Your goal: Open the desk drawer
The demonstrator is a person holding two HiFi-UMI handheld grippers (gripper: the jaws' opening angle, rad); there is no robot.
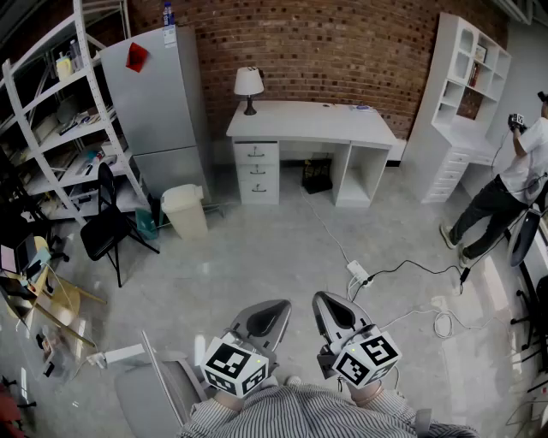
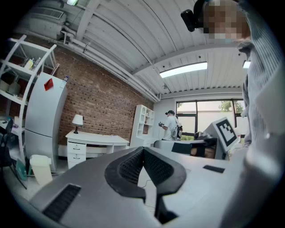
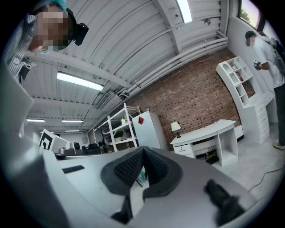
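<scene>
- One white open rack [image 1: 83, 128] along the left wall, shelves crowded with clutter too small to name.
- One grey fridge [image 1: 158, 103] beside it, two doors, both shut; one red tag [image 1: 136, 56] on the upper door, one bottle [image 1: 169, 14] on top.
- One white bookcase [image 1: 445, 85] at the right, a few books in its cubbies; one person [image 1: 505, 184] standing in front.
- One white desk [image 1: 312, 120] against the brick wall, well apart from both grippers across the floor; one lamp [image 1: 248, 85] on its left end, one dark bag [image 1: 317, 177] in the kneehole, one open side compartment [image 1: 364, 175] at the right.
- Three desk drawers [image 1: 257, 171] stacked under the desk's left end, all shut, contents hidden.
- One pale bin [image 1: 186, 211] in front of the fridge, left of the desk; contents not visible.
- Two grippers low in the head view, side by side: left gripper [image 1: 280, 305] and right gripper [image 1: 319, 298], each with jaws closed tip to tip, holding nothing.
</scene>
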